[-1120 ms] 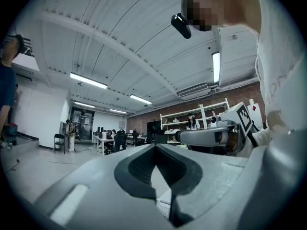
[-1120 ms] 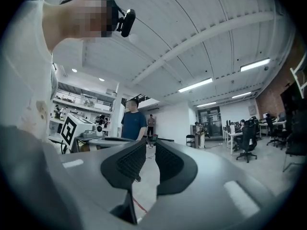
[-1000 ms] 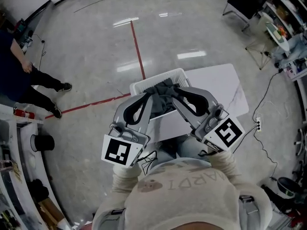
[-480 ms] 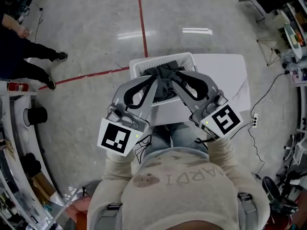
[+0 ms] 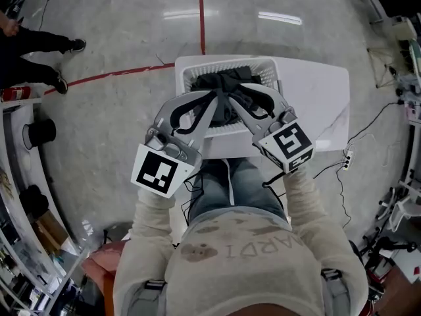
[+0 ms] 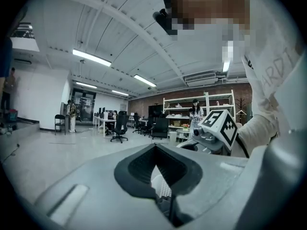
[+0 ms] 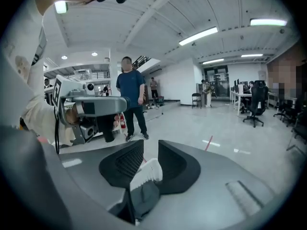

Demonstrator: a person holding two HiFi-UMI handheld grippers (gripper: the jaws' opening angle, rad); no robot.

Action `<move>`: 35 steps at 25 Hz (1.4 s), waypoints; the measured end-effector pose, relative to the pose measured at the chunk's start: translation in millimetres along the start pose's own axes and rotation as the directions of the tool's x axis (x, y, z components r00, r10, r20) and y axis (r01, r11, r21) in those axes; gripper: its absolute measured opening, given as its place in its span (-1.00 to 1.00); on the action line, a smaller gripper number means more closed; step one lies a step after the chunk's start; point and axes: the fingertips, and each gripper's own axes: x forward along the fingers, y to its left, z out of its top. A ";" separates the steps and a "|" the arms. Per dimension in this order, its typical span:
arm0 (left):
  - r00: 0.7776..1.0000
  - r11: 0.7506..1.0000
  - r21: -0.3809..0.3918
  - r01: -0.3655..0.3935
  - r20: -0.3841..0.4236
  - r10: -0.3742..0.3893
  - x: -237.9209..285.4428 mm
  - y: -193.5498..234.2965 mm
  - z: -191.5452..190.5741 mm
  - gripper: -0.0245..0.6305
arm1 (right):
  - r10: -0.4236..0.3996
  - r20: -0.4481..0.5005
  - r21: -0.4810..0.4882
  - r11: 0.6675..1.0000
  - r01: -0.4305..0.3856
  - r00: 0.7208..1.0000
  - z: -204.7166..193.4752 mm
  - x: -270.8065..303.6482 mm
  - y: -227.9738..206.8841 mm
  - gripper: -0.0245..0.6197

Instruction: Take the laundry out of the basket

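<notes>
Both grippers point away from the person, their tips converging over the basket [image 5: 227,63] on the white table [image 5: 319,97]. The left gripper [image 5: 212,97] has its jaws together on nothing. The right gripper [image 5: 238,103] has its jaws narrowly apart; they have just been opening and pinch nothing. Dark laundry [image 5: 227,81] lies heaped in the basket, just below and beyond both tips, spread left to right. Neither gripper is nearer, but the right looks readier to bite.

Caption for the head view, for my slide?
Person's left gripper and right gripper, its empty jaws just opening slightly, poised over dark laundry in a white basket on a white table.
</notes>
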 end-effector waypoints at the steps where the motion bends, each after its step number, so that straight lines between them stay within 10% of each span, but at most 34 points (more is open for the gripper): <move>1: 1.000 1.000 -0.004 0.000 -0.010 0.000 2.6 2.6 -8.8 -0.92 | 0.008 -0.029 -0.002 1.000 -0.008 1.000 -12.7 9.0 -2.7 -0.54; 20: 0.996 0.998 -0.063 -0.016 -0.091 0.010 28.6 68.0 -151.9 -0.92 | 0.199 -0.423 0.023 0.978 -0.210 0.884 -217.9 139.1 -5.4 -0.07; 27: 0.996 0.998 -0.070 0.008 -0.091 -0.015 32.3 67.3 -173.6 -0.92 | 0.235 -0.654 -0.067 0.929 -0.364 0.719 -291.3 170.3 18.6 0.52; 35: 0.995 0.997 -0.079 0.012 -0.094 -0.020 28.8 72.7 -184.9 -0.92 | 0.094 -0.829 -0.210 0.861 -0.463 0.551 -372.4 196.8 21.2 0.60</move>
